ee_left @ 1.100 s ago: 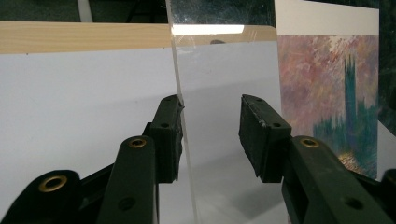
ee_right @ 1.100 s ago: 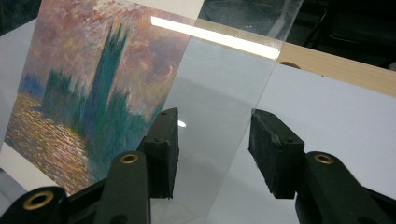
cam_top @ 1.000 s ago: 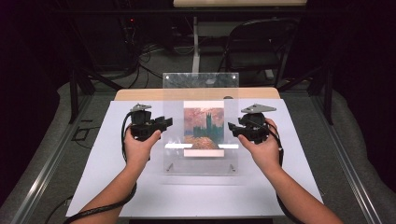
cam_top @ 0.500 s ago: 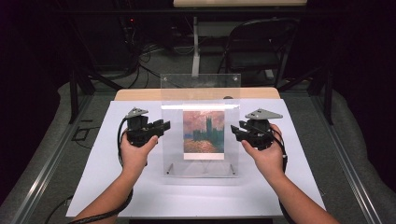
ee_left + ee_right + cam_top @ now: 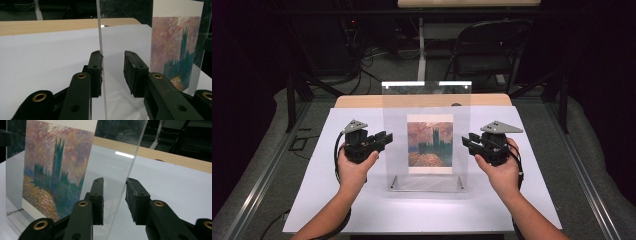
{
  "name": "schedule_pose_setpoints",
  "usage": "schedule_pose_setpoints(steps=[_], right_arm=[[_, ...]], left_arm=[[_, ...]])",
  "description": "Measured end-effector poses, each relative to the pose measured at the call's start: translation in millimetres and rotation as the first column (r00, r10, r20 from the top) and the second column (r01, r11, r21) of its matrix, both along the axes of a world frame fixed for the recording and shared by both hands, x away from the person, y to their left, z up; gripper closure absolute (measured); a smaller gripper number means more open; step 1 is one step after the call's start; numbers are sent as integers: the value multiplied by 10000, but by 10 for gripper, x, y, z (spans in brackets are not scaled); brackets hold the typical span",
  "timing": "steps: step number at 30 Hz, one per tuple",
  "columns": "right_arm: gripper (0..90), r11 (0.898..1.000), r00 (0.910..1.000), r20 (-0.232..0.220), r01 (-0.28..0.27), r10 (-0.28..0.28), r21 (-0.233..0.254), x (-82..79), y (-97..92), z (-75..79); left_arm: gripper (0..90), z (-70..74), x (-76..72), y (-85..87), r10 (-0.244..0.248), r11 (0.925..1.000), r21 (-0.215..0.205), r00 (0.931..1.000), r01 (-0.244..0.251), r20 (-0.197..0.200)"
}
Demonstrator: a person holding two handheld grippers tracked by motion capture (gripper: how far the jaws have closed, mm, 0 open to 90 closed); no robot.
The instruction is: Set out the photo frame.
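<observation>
The clear acrylic frame (image 5: pixel 427 135) stood upright near the middle of the white desk (image 5: pixel 312 200), its printed painting (image 5: pixel 429 144) facing you, with two small metal standoffs (image 5: pixel 393 182) at its bottom corners.

Your left hand-held gripper (image 5: pixel 379 141) was at the frame's left edge. In the left gripper view the jaws were spread, the pane's edge (image 5: pixel 101 52) running between them and lying against the left jaw, with the other jaw standing clear of it. Your right hand-held gripper (image 5: pixel 468 141) was at the right edge, and in the right gripper view its jaws were likewise spread, the pane's edge (image 5: pixel 130 170) in the gap — neither one was pinching anything.

I judged the frame stiff and fairly light, but smooth (likely slippery under the pads) and easy to scratch or chip at a corner. It looked tall for its narrow footing, so a push near the top could tip it. The side edges at mid-height, where you already were, seemed the sensible place to take hold — both sides at once, closing evenly so the pane would not twist.

There was open desk to the left, to the right and on the near side of the frame. The far side was tighter, where the white sheet gave way to the wooden strip (image 5: pixel 362 101).
</observation>
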State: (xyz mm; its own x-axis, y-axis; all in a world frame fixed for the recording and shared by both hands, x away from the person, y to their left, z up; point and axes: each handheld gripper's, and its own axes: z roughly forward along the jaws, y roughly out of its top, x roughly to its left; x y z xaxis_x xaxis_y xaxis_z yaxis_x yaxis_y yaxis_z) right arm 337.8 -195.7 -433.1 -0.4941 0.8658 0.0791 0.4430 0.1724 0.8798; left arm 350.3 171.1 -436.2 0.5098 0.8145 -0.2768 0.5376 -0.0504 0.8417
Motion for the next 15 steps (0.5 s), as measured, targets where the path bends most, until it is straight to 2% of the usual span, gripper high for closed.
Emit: schedule_pose_setpoints(steps=[8,15], right_arm=[[730,9996,9997,139,-196,193,197,-160,-39,5],[764,9979,9991,230,-369,357,534,-303,-82,-9]], left_arm=[[714,-6,-161,46,-228,9997,-77,9992,231,322],[726,-6,-320,72,-494,9987,123,9968,488,634]])
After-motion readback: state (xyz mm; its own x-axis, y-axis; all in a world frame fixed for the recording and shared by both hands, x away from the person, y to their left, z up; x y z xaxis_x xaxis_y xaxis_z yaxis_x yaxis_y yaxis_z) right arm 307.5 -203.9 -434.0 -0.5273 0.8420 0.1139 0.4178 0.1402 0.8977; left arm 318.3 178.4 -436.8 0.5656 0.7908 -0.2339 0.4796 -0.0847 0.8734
